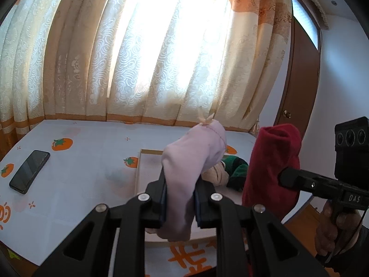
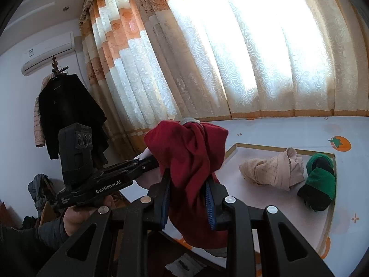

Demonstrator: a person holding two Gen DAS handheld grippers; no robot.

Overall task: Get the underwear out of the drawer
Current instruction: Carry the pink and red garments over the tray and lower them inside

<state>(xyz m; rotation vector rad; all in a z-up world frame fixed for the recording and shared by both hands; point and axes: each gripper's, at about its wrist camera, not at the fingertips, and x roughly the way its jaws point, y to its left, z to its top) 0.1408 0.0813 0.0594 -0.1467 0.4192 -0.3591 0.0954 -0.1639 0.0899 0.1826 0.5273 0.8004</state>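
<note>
From the left wrist camera, the left gripper [image 1: 180,198] is closed tight on a soft pale pink piece of underwear [image 1: 191,161]. The pink cloth sticks up between the two black fingers and hangs down a little below them. It is up in the air, above the shallow drawer tray with the thin wooden rim [image 1: 137,173]. The tray sits on a white table cover with orange fruit pictures [image 1: 80,161]. A flat black phone [image 1: 29,171] lies on the cover far to the left. To the right, the right gripper [image 1: 280,177] pinches a dark red cloth piece of underwear [image 1: 274,161], and a hand [image 1: 332,228] holds that tool by its handle. Behind the pink cloth, a beige bundle [image 1: 214,173] and a green and black bundle [image 1: 236,170] lie in the tray. Tall cream and orange curtains [image 1: 161,57] hang behind the table.

From the right wrist camera, the right gripper [image 2: 188,198] squeezes the dark red underwear [image 2: 191,152], which is lifted up above the near corner of the tray [image 2: 233,149]. The beige bundle [image 2: 272,170] and the green and black bundle [image 2: 319,180] rest inside the tray, close to each other. On the left, the left gripper's tips are hidden behind the red cloth, and a hand [image 2: 78,217] holds its handle. A black coat [image 2: 66,113] hangs on the wall, under a white air conditioner [image 2: 48,53].
</note>
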